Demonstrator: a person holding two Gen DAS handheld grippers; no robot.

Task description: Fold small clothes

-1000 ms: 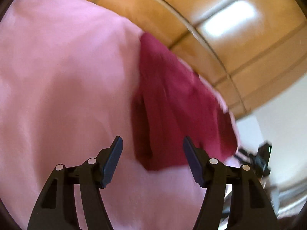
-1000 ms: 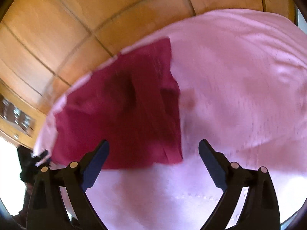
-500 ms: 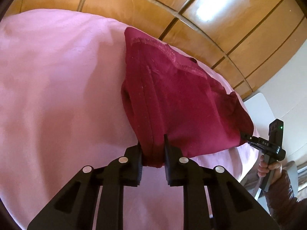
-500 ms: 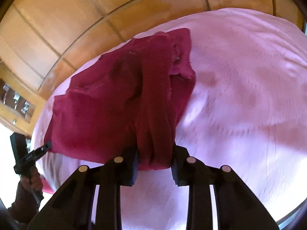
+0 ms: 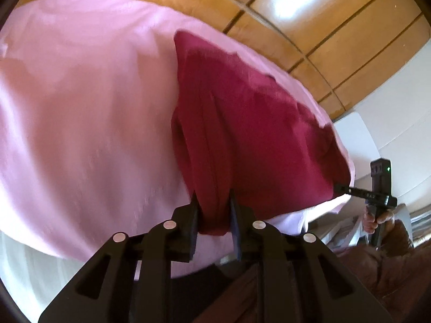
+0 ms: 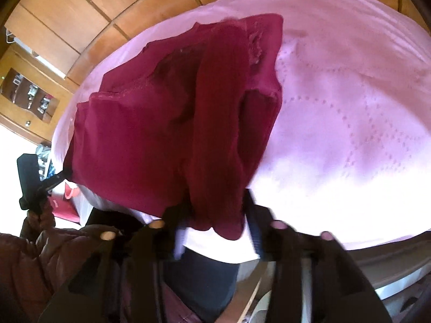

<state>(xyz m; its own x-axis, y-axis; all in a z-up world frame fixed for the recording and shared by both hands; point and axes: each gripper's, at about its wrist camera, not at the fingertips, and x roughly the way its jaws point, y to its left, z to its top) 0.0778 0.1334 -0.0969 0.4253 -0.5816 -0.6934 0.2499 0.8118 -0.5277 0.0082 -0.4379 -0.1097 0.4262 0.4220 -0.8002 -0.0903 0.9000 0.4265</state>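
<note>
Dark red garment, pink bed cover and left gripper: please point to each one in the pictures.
dark red garment (image 5: 256, 134): left wrist view, on its flat middle part.
pink bed cover (image 6: 350, 107): right wrist view, on a bare patterned area.
left gripper (image 5: 213, 210): left wrist view, between its fingertips.

My left gripper (image 5: 212, 210): clamped on a bunched corner of the dark red garment (image 5: 250, 134), a fold of cloth squeezed between the pads.
Garment: rest of it draped over the pink bedspread (image 5: 80, 107), creased lengthwise from my pinch.
My right gripper (image 5: 339, 187): at the garment's far corner on the right, its tip meeting the cloth edge; grip not clear from here.
My hand (image 5: 377, 219): wrapped around that gripper's handle, brown sleeve below.
Background: wooden panelled wall (image 5: 309, 27) beyond the bed.
</note>
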